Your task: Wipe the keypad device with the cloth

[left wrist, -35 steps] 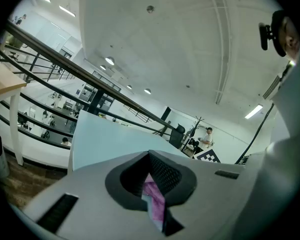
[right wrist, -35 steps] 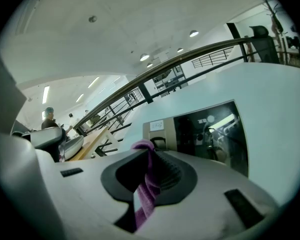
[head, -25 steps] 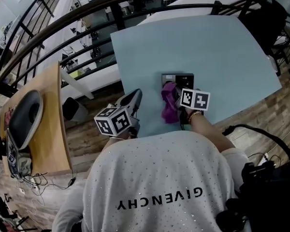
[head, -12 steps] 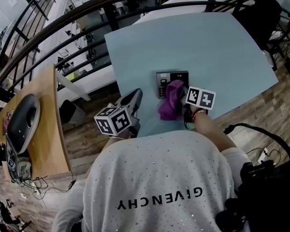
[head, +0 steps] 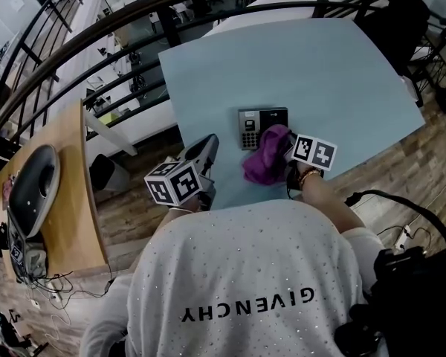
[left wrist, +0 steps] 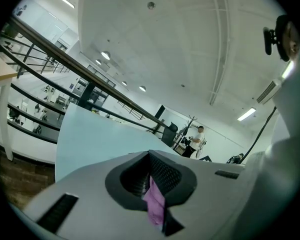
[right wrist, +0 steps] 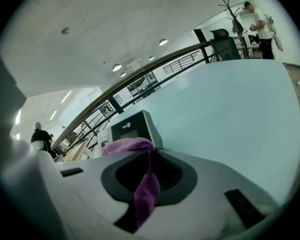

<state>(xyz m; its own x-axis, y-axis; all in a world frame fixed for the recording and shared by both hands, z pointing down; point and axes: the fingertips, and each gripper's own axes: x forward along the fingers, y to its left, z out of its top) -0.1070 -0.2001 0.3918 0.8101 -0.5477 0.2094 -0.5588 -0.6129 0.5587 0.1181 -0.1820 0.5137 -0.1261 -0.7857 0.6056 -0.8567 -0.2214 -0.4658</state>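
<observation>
The keypad device (head: 256, 122), a dark box with a small screen and a grey keypad, lies on the light blue table (head: 320, 73). A purple cloth (head: 265, 162) is bunched against its near right corner. My right gripper (head: 286, 153) is shut on that cloth. In the right gripper view the cloth (right wrist: 140, 184) runs through the shut gripper (right wrist: 150, 156), with the device (right wrist: 135, 129) just beyond. My left gripper (head: 207, 149) hovers left of the device, apart from it. In the left gripper view the gripper (left wrist: 151, 159) is shut, with a small purple scrap (left wrist: 154, 206) pinched in it.
A wooden desk (head: 74, 199) stands at the left with a dark oval object (head: 30, 188) on it. A black railing (head: 134, 21) curves behind the table. A black bag (head: 409, 274) sits on the floor at right. A person (right wrist: 260, 19) stands far off.
My right gripper has dragged the cloth rightward across the device. The keypad, covered a second ago, now shows. The left gripper has stayed put.
</observation>
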